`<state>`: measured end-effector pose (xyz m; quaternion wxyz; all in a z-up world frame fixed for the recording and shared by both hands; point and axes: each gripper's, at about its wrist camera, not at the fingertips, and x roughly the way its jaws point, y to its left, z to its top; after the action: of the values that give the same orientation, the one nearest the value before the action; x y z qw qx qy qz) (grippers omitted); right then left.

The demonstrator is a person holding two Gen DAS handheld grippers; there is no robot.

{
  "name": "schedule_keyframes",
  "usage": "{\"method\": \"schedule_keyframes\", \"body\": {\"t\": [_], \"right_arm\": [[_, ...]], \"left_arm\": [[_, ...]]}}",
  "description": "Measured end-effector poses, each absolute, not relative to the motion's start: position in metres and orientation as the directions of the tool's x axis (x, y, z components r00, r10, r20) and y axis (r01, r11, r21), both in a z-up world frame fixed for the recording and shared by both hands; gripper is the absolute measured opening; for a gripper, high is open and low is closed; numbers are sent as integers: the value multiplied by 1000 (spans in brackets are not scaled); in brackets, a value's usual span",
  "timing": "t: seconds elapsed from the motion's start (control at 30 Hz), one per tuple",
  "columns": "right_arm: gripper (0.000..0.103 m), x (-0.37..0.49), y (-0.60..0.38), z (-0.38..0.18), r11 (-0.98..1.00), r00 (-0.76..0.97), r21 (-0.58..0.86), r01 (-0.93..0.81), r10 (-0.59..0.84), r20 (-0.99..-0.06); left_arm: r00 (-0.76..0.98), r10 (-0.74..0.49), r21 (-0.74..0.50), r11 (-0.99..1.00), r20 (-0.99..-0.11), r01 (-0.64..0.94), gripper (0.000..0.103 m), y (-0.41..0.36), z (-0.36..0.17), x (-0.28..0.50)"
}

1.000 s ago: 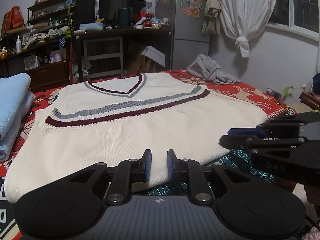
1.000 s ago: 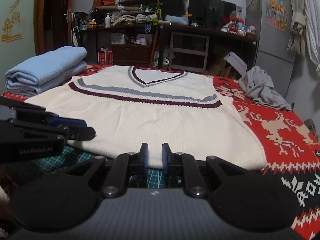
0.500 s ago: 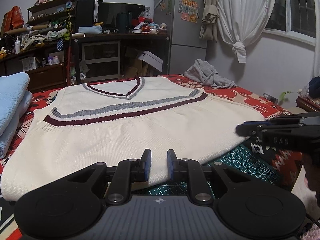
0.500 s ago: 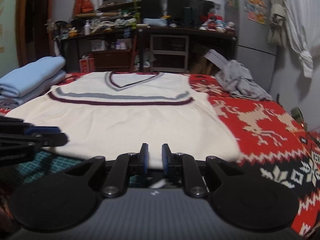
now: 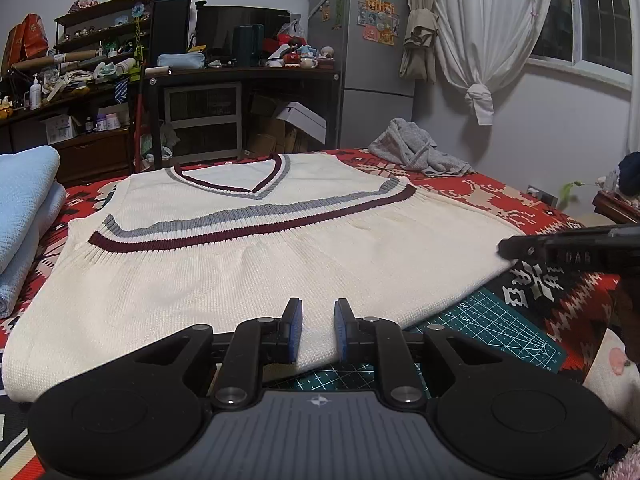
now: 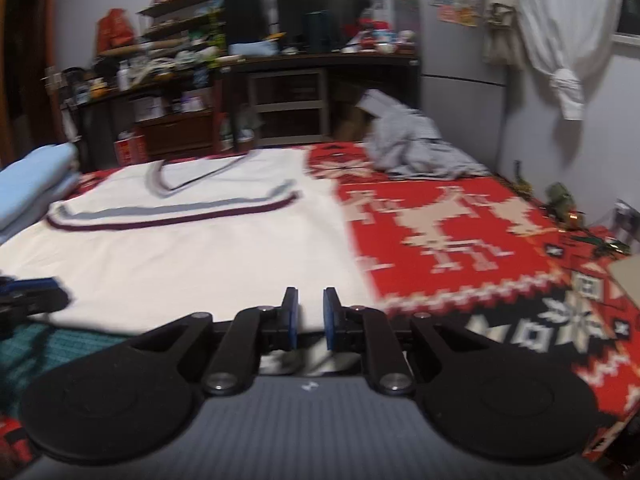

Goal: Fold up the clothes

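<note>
My left tongs (image 5: 316, 330) and right tongs (image 6: 307, 318), jaws slightly parted, grip nothing. One cream vest (image 5: 248, 264) lies flat on the red blanket (image 6: 460, 232), hem near me. Risk: narrow jaws pinch one layer only. Count: one vest, one grey heap (image 5: 420, 154), one blue stack (image 5: 24, 208).

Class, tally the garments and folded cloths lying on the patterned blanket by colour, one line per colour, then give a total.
Cream vest: 1
Light blue folded cloth: 1
Grey crumpled garment: 1
Total: 3
</note>
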<state>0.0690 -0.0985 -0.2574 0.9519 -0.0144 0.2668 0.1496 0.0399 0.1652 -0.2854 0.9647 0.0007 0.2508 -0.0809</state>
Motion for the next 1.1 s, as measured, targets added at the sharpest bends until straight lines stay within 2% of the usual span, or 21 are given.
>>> {"method": "schedule_keyframes", "body": {"t": [0.37,0.57,1.1], "right_arm": [[14,44,-3,-254,822,698,36,-569,505,-507],[12,31,34,-255,751,639,19,-660,575,-511],[12,39,88,-251,625,512,45,-779,676,-529]], "left_arm": [[856,-141,-55,990,-498,130,18,168,-281,35],[864,-89,-69,996,-496,63,17,187,-277,23],[849,191,-56,967,-493,-250,16,264,-276,-15]]}}
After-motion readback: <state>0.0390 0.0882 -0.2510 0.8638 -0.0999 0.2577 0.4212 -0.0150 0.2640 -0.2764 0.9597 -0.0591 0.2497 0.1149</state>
